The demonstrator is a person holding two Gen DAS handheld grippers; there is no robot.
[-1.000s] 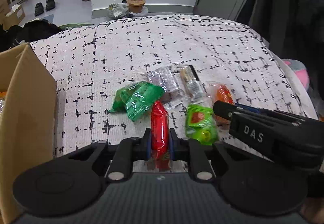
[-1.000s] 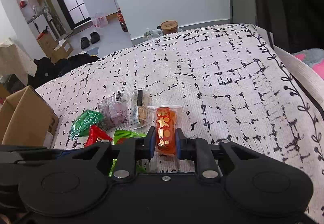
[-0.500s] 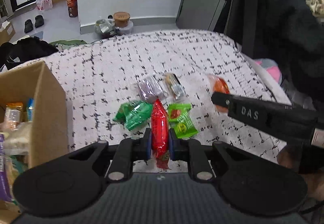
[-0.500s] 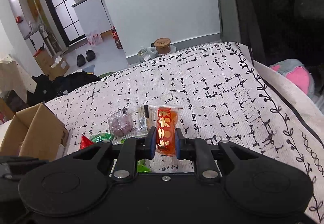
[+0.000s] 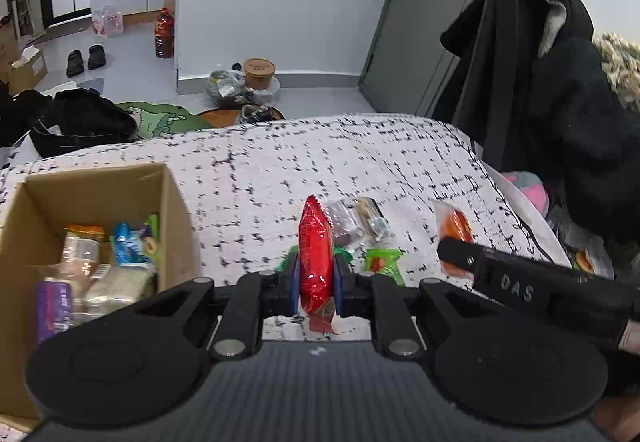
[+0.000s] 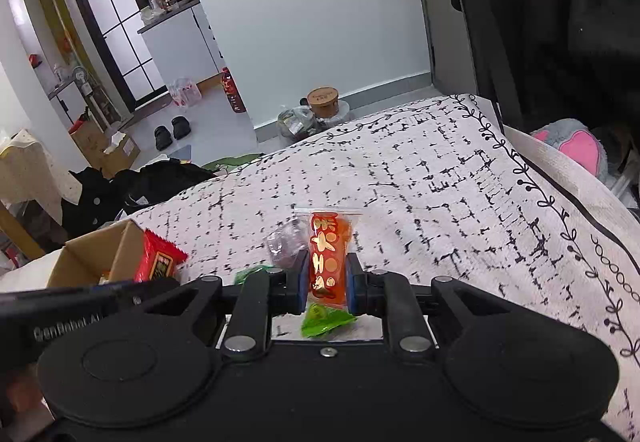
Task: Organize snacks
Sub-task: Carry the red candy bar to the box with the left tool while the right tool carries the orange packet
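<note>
My left gripper (image 5: 316,278) clamps red snack packet (image 5: 315,262), lifted; right gripper (image 6: 327,284) clamps orange bagged snack (image 6: 329,256). Cardboard box (image 5: 174,210) part-filled. Green, purple, brown packets (image 5: 382,261) left on bedspread (image 5: 320,158).

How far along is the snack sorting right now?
Well underway. Done: the cardboard box already holds several packets. In hand: the left claw is shut on the red packet, the right claw on the orange packet, both lifted off the cloth. Left: the green packet, the purple packet and the clear-wrapped bar on the patterned cloth.
</note>
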